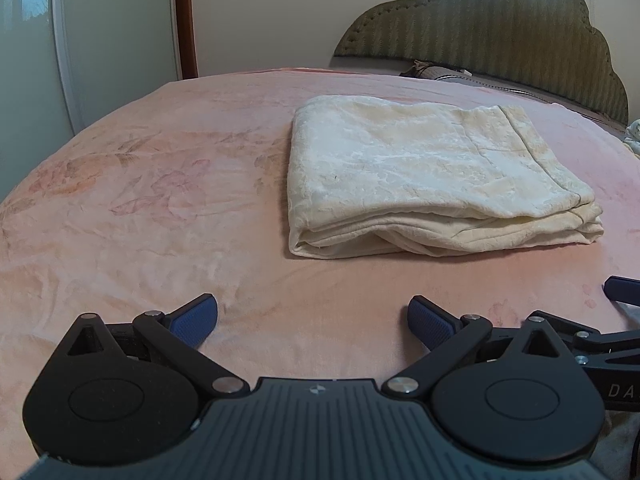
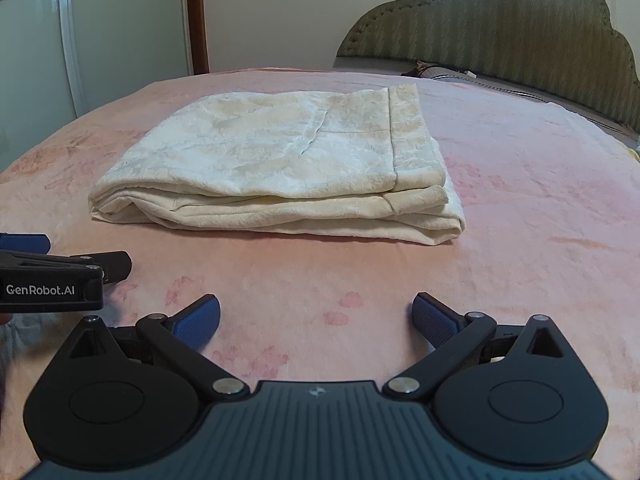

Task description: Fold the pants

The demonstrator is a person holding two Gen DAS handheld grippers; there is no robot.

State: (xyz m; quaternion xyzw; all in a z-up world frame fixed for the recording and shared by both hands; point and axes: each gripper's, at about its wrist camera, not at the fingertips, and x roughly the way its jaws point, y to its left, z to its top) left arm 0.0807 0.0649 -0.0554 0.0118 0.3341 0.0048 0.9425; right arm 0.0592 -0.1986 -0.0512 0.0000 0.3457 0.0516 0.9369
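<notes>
Cream-white pants (image 1: 432,176) lie folded into a flat rectangular stack on the pink bed cover (image 1: 140,208). In the right wrist view the pants (image 2: 280,168) lie ahead and a little left. My left gripper (image 1: 314,316) is open and empty, held low over the cover in front of the stack, apart from it. My right gripper (image 2: 316,314) is open and empty, also short of the stack. The left gripper's side shows at the left edge of the right wrist view (image 2: 52,276).
A green padded headboard (image 1: 500,32) stands at the far right end of the bed. A dark pillow (image 1: 440,72) lies below it. A white wardrobe door (image 1: 100,40) and a brown door frame (image 1: 184,20) stand beyond the bed's far left edge.
</notes>
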